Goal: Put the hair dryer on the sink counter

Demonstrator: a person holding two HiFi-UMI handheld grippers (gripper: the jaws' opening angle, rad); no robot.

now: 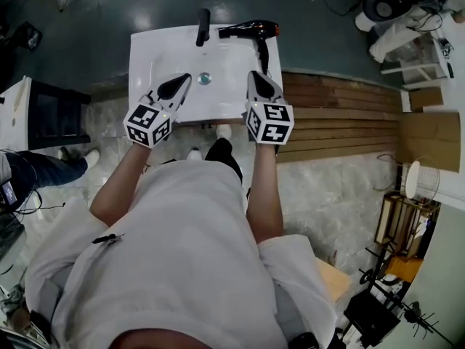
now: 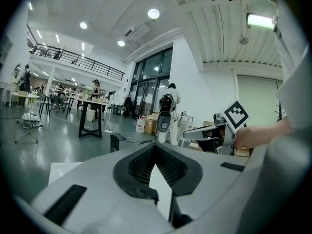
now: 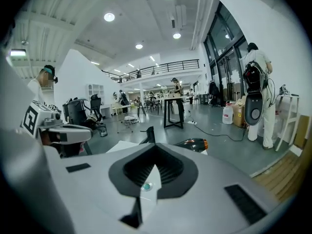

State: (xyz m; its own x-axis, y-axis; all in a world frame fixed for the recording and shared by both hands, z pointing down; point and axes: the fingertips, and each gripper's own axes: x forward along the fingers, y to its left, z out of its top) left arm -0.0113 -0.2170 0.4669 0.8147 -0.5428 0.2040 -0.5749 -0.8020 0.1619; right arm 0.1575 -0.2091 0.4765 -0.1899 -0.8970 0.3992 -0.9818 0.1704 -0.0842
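Whole hair dryer (image 1: 254, 29), head view only

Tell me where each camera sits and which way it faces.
Head view: on the person's head, looking steeply down at sink, hair dryer, both arms, left gripper, right gripper.
Left gripper view: on the left gripper, facing the hall past its shut jaws.
Right gripper view: on the right gripper, likewise; jaws shut.
Shared: both gripper views show the faucet and the other gripper.

The sink counter (image 1: 156, 57) is seen as smooth, glossy white ceramic, and the faucet (image 1: 203, 26) is finished in matt black. The hair dryer (image 1: 251, 29) is cased in shiny black plastic. Bare wooden boards (image 1: 341, 111) are laid beside polished marbled flooring (image 1: 327, 187).
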